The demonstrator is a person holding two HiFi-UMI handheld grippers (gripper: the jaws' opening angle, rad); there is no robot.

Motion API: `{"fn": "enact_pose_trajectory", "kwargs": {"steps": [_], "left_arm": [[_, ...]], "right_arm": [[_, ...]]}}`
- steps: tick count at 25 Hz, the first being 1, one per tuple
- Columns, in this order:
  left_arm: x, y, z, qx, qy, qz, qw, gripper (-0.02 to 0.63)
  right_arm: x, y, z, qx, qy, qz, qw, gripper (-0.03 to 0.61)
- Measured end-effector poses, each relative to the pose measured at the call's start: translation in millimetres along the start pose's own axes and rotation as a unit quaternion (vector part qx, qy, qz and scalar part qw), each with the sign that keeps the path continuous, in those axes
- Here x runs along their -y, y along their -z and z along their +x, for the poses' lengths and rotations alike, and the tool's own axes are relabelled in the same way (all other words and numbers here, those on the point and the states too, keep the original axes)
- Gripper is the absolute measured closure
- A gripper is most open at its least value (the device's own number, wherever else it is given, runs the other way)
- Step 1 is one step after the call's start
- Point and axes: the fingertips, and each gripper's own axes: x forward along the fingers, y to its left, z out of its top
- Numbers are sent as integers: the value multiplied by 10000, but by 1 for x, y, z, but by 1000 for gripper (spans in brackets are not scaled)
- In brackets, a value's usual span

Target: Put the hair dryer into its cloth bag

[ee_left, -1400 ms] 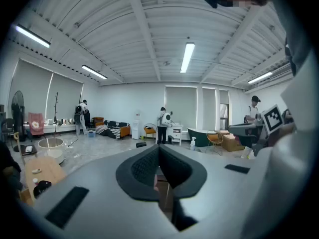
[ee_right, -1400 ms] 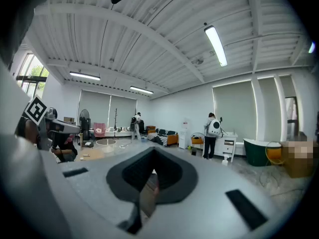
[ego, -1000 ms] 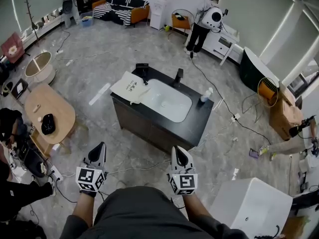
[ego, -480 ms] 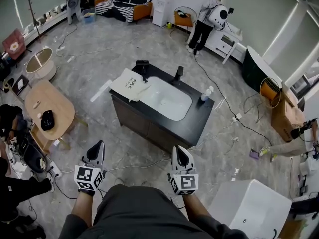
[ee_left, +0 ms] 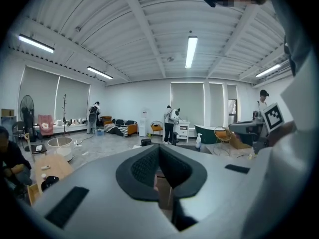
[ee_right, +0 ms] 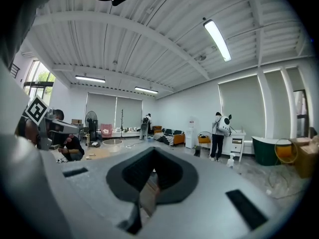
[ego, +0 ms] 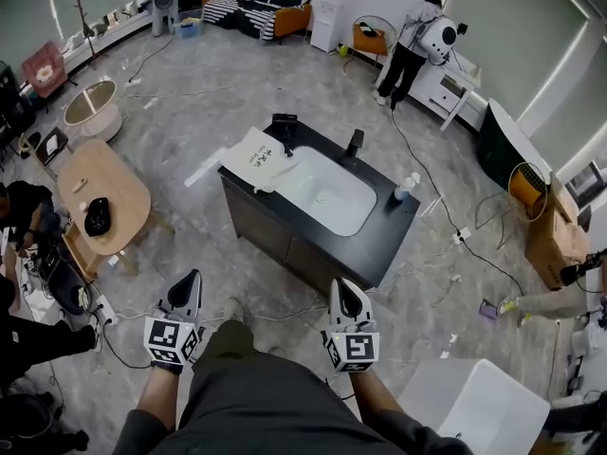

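Closest to you, your left gripper (ego: 192,279) and right gripper (ego: 340,284) are held out level over your lap, side by side but well apart. Each points ahead across the grey floor towards the black vanity (ego: 285,245). In the left gripper view your left gripper's (ee_left: 159,156) jaws are pressed together with nothing between them. The right gripper view shows your right gripper (ee_right: 153,156) likewise closed and empty. A thin cable (ego: 275,317) trails over the floor between the gripper tips and the vanity. To your right stands a white tub (ego: 474,406), and to your left an oval wooden table (ego: 114,183) carries a small dark object (ego: 97,218). On the vanity top, well beyond both grippers, a white basin (ego: 327,192) fills the middle. The pale cloth bag (ego: 254,157) lies flat over the left end, its near edge hanging past the counter. The dark hair dryer (ego: 283,127) sits at the far left corner just beside the bag, outside it; you cannot tell whether the two touch. A black faucet (ego: 354,144) stands behind the basin, and a spray bottle (ego: 402,187) stands at the right end. Farther off, a person with a panda backpack (ego: 423,44) faces a white cabinet. A striped sofa (ego: 258,6) lines the back wall.
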Motion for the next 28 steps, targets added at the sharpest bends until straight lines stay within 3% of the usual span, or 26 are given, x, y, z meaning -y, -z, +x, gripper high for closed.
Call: {"fn": "enact_pose_trajectory", "kwargs": {"steps": [12,22,28], "left_arm": [[-40,7,82,44,154,-181,9997,614],[-110,-12,205,-65,494,-204,9986,614],[-156,-30,287,-202,857,-97,9961,614]], "right_arm": [[16,5,75,-159,151,-155,9996,577],[23,-21,211,-268,314,-321,9986,578],[37,-43,296,-303,622,-323,9971,578]]}}
